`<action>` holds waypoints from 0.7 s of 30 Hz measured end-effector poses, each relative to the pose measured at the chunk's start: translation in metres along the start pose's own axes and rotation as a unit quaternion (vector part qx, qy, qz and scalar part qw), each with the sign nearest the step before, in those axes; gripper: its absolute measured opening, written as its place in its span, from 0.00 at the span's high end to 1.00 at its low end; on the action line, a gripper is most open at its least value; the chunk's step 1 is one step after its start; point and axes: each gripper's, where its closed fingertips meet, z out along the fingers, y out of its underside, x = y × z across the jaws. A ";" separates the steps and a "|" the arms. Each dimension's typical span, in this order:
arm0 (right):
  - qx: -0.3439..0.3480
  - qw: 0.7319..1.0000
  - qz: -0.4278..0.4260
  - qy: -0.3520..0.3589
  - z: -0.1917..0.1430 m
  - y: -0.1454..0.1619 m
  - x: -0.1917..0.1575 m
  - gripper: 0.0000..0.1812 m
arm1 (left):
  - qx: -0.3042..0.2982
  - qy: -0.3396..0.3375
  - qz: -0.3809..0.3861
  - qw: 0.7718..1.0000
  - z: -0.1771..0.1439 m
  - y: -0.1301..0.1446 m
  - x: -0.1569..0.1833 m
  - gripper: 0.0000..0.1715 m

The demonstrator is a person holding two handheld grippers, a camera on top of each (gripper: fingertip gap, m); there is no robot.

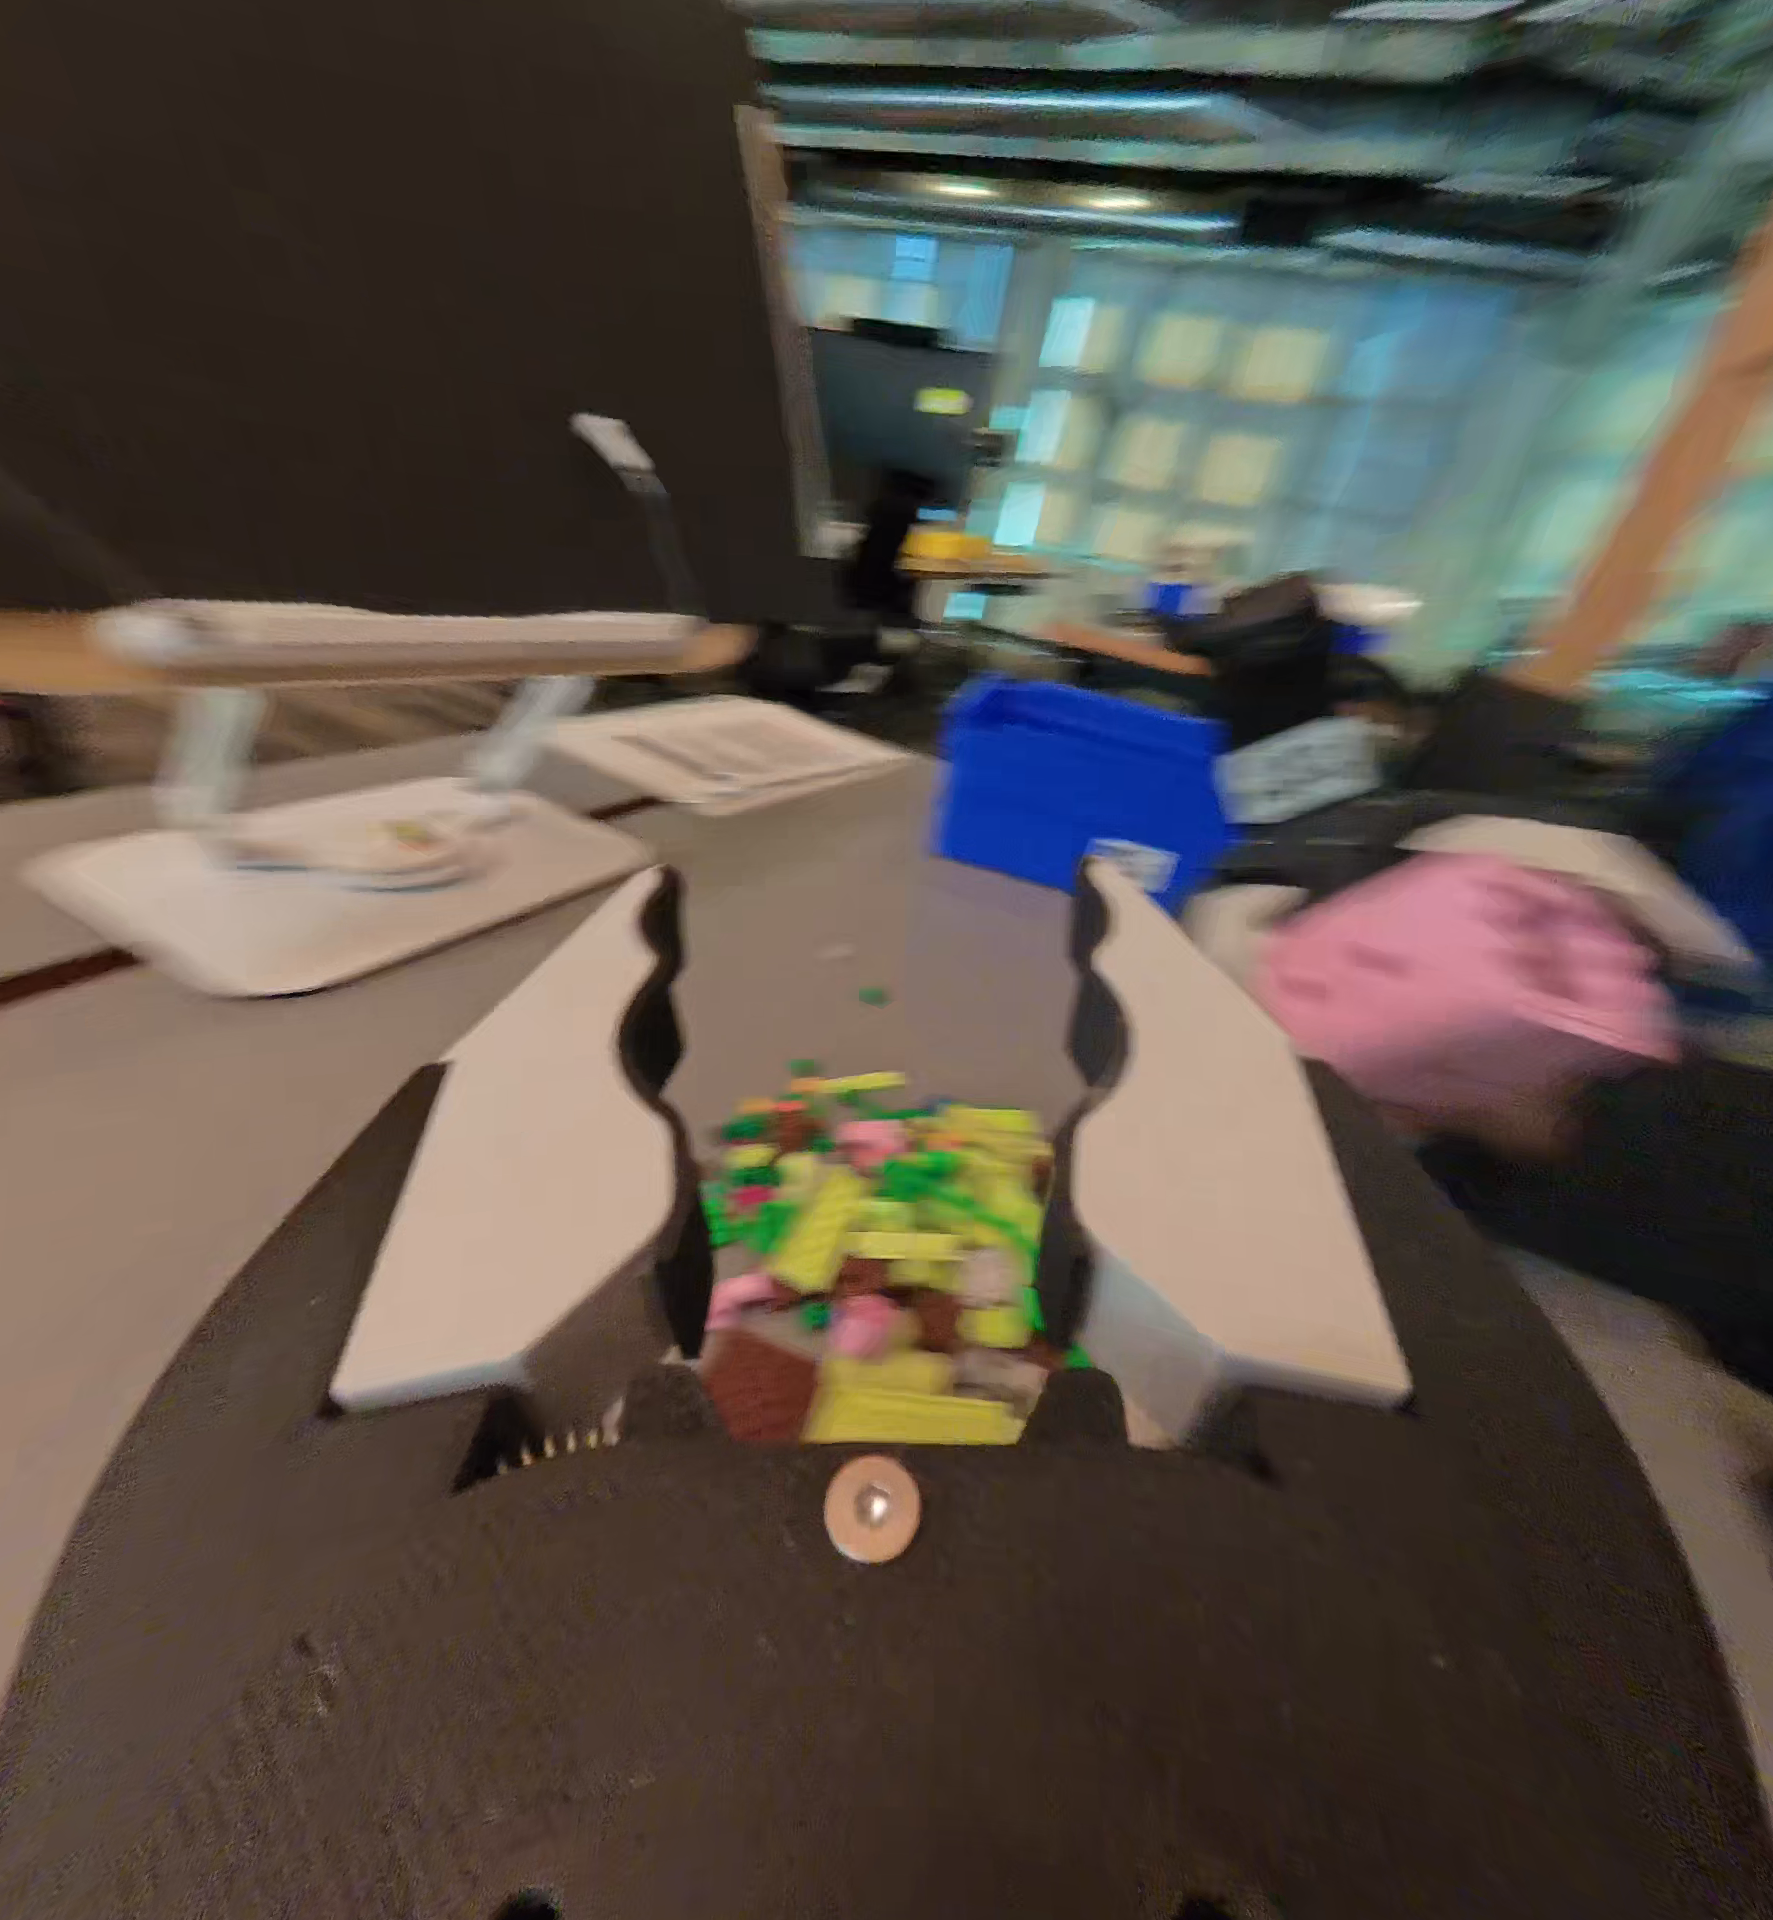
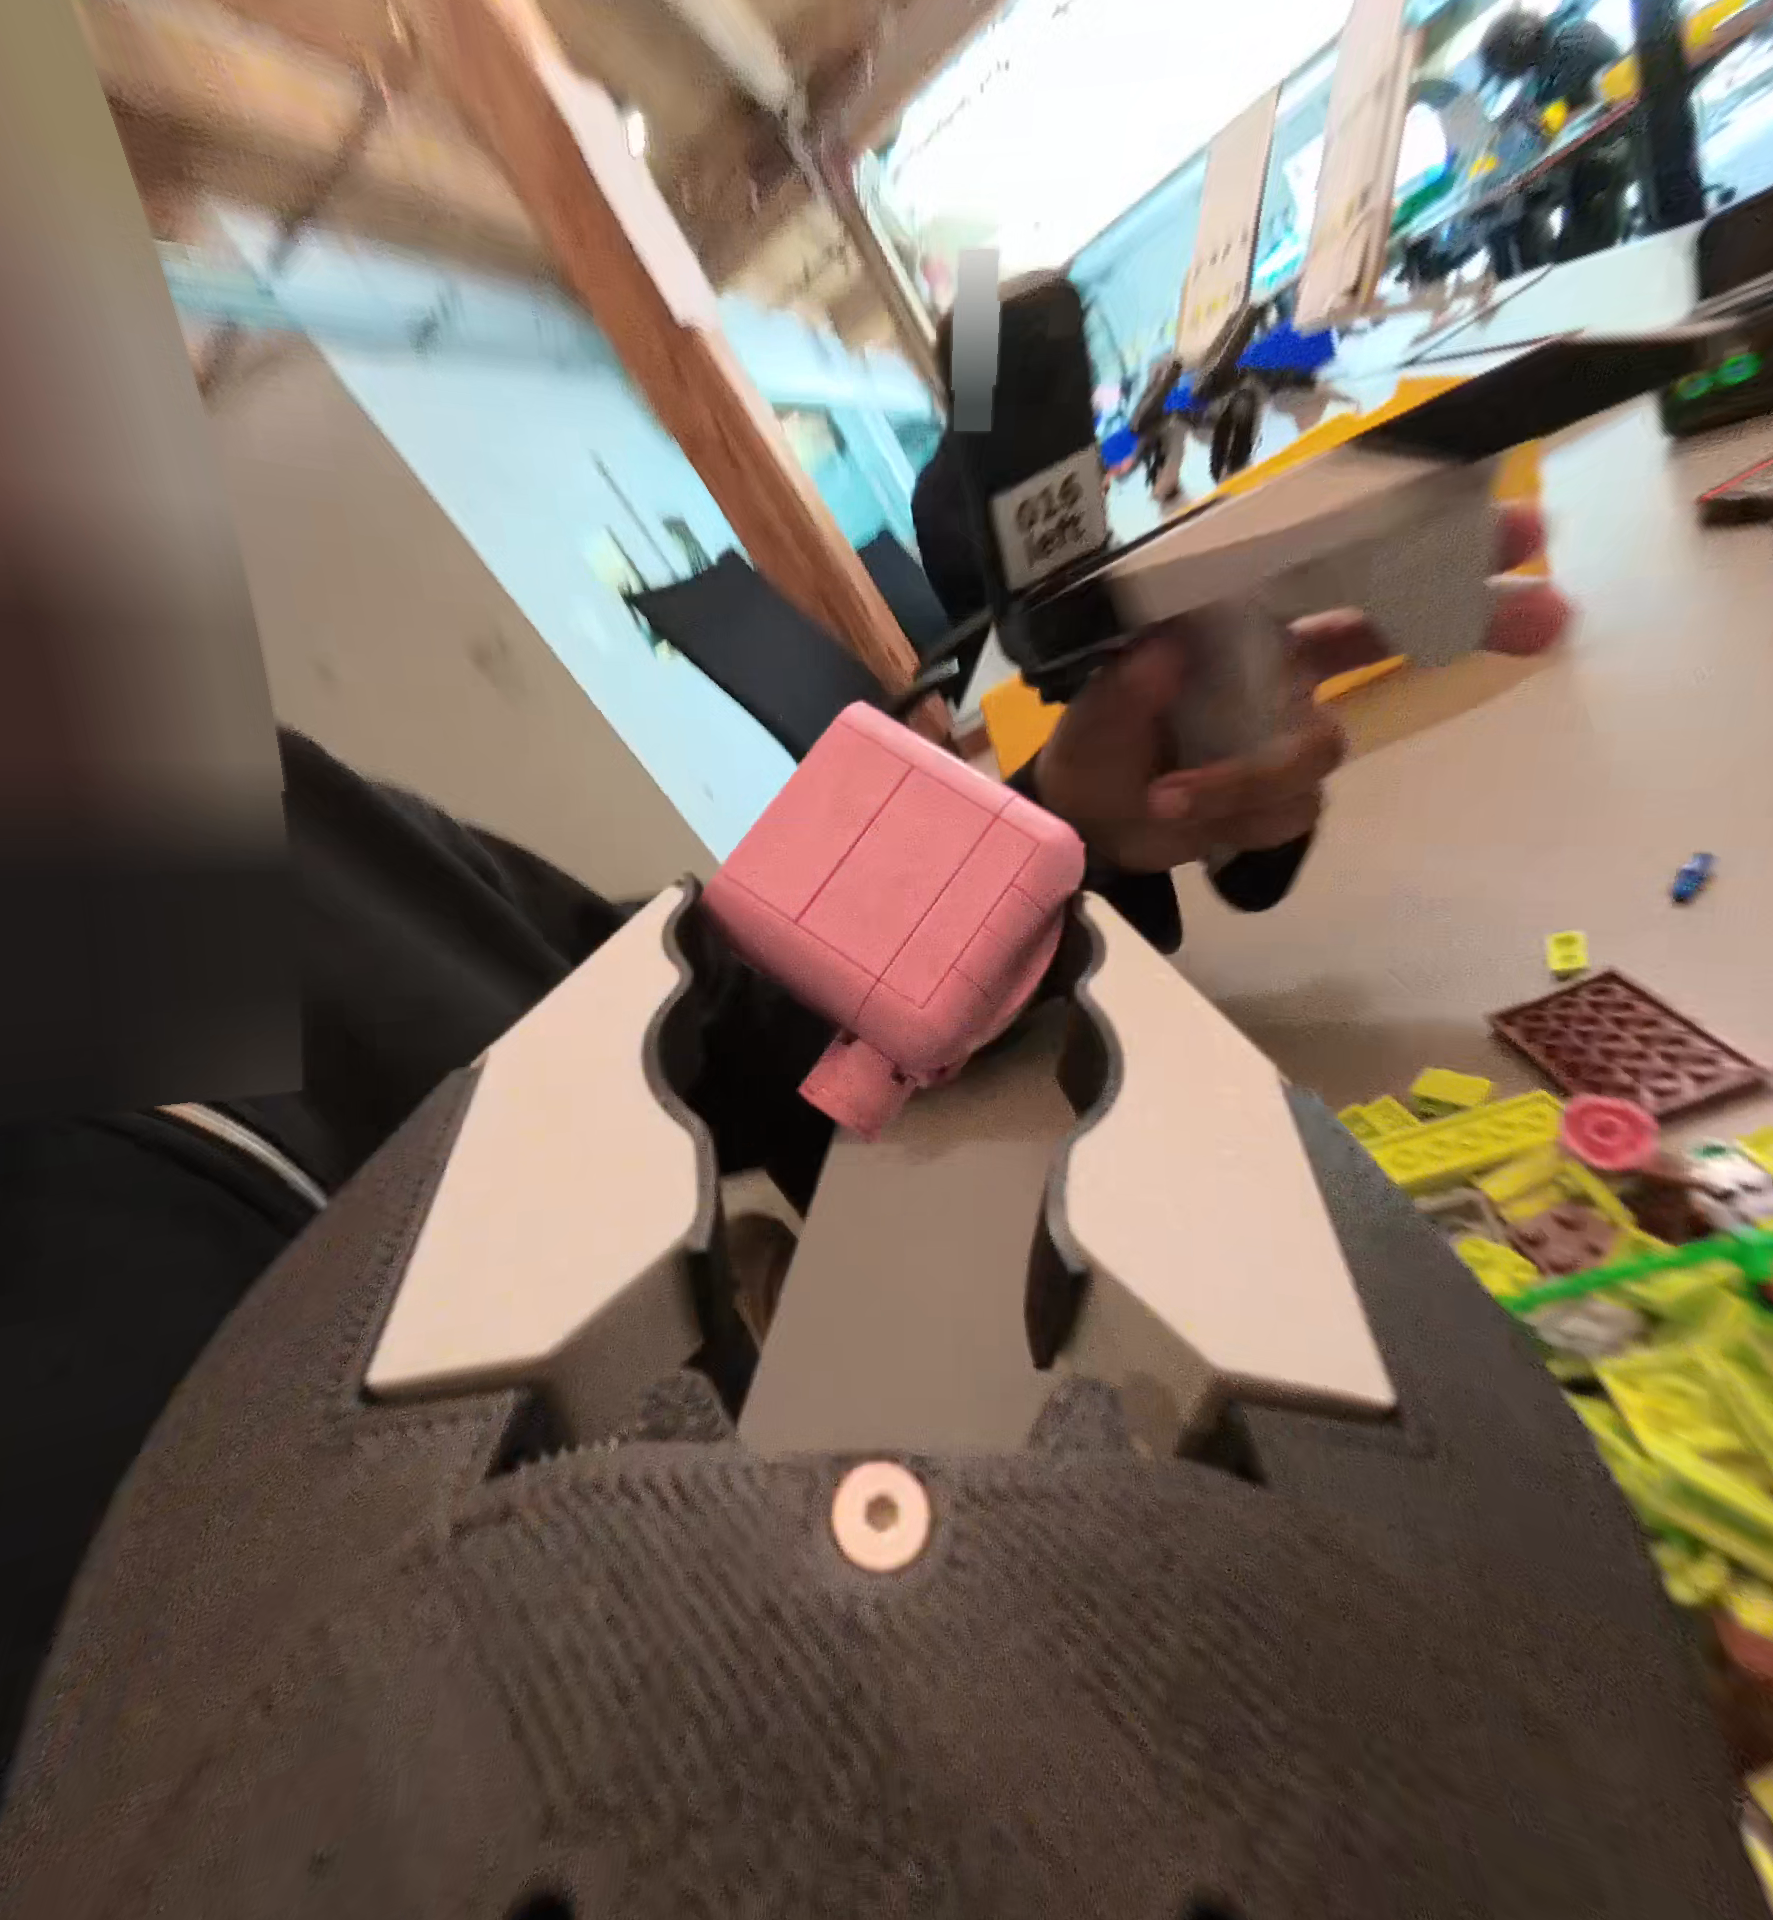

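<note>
My left gripper (image 1: 877, 894) is open and empty, held above a pile of small yellow, green, pink and brown bricks (image 1: 882, 1226) on the grey table (image 1: 186, 1143). My right gripper (image 2: 887, 914) is shut on a pink brick-built block (image 2: 892, 894), held tilted between its fingertips above the table edge. The block also shows blurred at the right of the left wrist view (image 1: 1464, 987). In the right wrist view a hand (image 2: 1204, 769) holds the left gripper (image 2: 1308, 561) beyond the block. The brick pile (image 2: 1640, 1299) lies to the right, with a brown plate (image 2: 1630, 1044) beside it.
A blue bin (image 1: 1069, 790) stands behind the pile. A white stand on a flat base (image 1: 342, 894) and papers (image 1: 726, 748) are at the left, before a dark panel (image 1: 342, 312). A small blue piece (image 2: 1689, 876) lies loose. A person in dark clothes (image 2: 1017, 416) stands farther off. From either gripper's tips it is about 15 centimetres to the brown plate (image 2: 1630, 1044).
</note>
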 end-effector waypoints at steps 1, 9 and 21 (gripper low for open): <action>0.016 1.000 0.022 -0.003 -0.011 -0.007 0.004 0.64 | -0.009 0.066 -0.030 0.997 0.001 -0.001 0.021 0.46; 0.014 0.966 0.228 -0.122 -0.033 -0.002 0.002 0.62 | -0.058 0.200 0.095 0.973 0.017 0.030 0.108 0.44; 0.053 0.973 0.212 -0.080 -0.039 -0.010 0.020 0.66 | -0.045 0.207 0.087 0.973 0.019 0.034 0.107 0.74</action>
